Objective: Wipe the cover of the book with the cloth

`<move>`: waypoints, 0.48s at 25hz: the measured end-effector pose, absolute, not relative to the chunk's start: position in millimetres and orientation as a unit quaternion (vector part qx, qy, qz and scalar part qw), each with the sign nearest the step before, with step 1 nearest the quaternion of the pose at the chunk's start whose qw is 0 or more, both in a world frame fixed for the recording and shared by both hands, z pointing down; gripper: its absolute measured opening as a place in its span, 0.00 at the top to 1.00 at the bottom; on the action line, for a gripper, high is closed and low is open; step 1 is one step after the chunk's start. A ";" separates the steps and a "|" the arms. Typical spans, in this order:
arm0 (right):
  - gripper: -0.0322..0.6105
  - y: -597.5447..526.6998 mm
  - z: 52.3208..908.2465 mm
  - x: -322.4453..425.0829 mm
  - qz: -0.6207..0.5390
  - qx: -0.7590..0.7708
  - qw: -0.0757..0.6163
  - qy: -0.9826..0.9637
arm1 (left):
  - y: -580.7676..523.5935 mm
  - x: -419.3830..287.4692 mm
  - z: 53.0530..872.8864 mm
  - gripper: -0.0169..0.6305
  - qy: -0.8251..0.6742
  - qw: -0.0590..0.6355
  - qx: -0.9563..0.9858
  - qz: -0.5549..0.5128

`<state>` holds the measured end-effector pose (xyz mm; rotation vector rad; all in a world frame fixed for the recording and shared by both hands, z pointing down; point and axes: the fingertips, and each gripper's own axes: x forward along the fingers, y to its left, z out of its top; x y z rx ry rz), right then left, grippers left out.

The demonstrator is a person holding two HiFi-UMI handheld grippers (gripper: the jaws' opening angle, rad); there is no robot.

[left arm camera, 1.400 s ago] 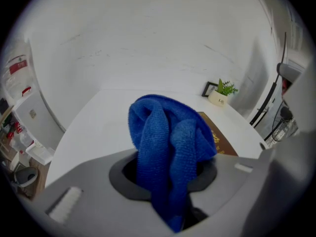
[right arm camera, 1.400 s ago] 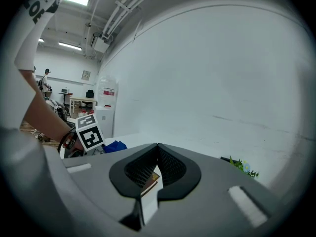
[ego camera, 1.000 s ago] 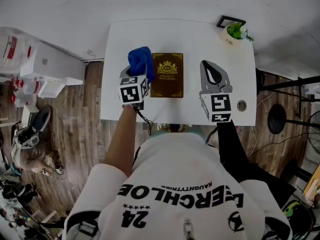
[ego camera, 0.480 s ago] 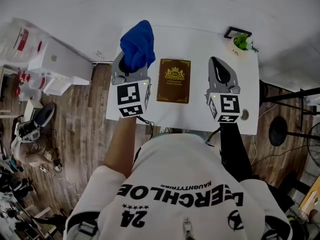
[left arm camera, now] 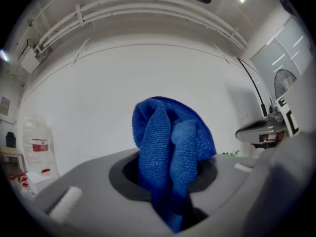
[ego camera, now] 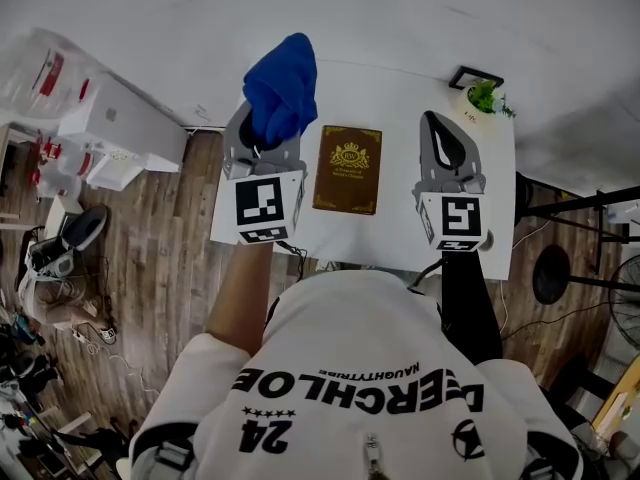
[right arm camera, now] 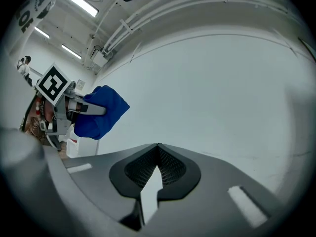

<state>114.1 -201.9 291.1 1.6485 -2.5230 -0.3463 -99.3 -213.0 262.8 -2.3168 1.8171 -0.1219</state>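
Note:
A brown book [ego camera: 349, 169] with a gold crest lies flat in the middle of the white table [ego camera: 393, 103]. My left gripper [ego camera: 266, 128] is raised to the left of the book, tilted upward, shut on a bunched blue cloth [ego camera: 282, 88] [left arm camera: 170, 159]. The cloth hangs clear of the book. To the right of the book my right gripper [ego camera: 440, 131] is also lifted, its jaws closed with nothing between them [right arm camera: 157, 148]. The right gripper view shows the left gripper and the blue cloth [right arm camera: 98, 112] off to its left.
A small potted plant [ego camera: 486, 95] and a black picture frame [ego camera: 475, 75] stand at the table's far right corner. White boxes [ego camera: 110, 128] sit on the wooden floor to the left. A black stool [ego camera: 551, 274] stands at the right.
My left gripper has risen from the table's left part with the cloth and moved away from the book. The right gripper has lifted slightly too.

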 end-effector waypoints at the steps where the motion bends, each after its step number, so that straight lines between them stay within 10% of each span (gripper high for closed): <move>1: 0.95 -201.9 290.5 114.4 -0.113 0.543 0.053 -0.830 | -213.2 -99.4 262.7 0.69 0.614 0.097 -0.782 -0.042; 12: 0.95 -201.7 289.3 112.8 -0.110 0.544 0.056 -0.830 | -212.5 -102.3 260.1 0.69 0.611 0.092 -0.785 -0.035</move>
